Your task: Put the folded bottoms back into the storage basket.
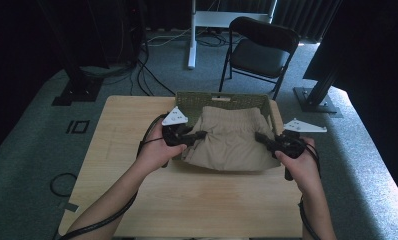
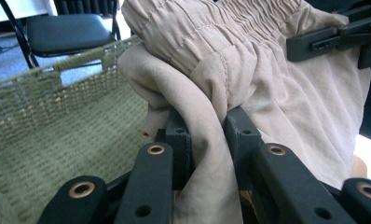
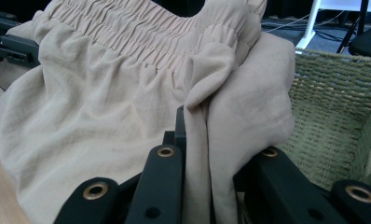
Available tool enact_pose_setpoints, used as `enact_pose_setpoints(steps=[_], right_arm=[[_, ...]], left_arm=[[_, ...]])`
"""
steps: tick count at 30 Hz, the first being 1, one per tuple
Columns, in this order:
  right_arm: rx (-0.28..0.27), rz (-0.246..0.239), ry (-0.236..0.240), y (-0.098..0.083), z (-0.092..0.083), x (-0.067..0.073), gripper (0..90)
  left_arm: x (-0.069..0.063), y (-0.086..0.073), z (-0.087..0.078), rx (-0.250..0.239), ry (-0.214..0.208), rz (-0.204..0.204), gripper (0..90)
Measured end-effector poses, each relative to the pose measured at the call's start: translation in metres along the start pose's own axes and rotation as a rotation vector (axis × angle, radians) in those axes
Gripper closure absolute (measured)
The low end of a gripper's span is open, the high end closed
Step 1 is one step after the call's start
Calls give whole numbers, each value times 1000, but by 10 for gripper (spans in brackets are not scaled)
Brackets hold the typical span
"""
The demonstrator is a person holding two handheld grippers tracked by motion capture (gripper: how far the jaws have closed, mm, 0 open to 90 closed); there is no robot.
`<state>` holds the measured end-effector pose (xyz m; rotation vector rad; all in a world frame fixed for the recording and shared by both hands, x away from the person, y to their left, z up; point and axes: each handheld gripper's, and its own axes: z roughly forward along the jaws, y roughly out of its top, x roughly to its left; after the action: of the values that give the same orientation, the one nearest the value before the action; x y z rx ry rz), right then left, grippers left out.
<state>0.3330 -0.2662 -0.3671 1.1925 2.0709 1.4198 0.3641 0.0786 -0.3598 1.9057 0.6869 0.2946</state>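
Observation:
A folded beige garment with a gathered elastic waistband hangs between my two grippers, above the near edge of a woven olive basket. My left gripper is shut on the garment's left side; in the left gripper view the cloth is pinched between the black jaws. At the right, my right gripper is shut on the other side, and the right gripper view has a fold of fabric squeezed between its jaws. The basket's mesh wall lies behind and below the cloth.
The basket stands at the far middle of a light wooden table. Its woven side is close to my right jaws. Beyond the table a black folding chair stands on grey carpet, with cables and black stand feet to the left.

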Motion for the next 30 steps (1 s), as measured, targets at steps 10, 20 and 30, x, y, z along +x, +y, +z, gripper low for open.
enact_pose_setpoints(steps=[10,20,30], right_arm=[[-2,31,-18,27,17,-19,800],[16,79,-33,41,41,-36,799],[44,116,-79,48,72,-58,800]], left_arm=[[22,17,14,-44,18,-7,758],[44,24,29,-54,39,-32,758],[68,27,57,-51,60,-58,762]])
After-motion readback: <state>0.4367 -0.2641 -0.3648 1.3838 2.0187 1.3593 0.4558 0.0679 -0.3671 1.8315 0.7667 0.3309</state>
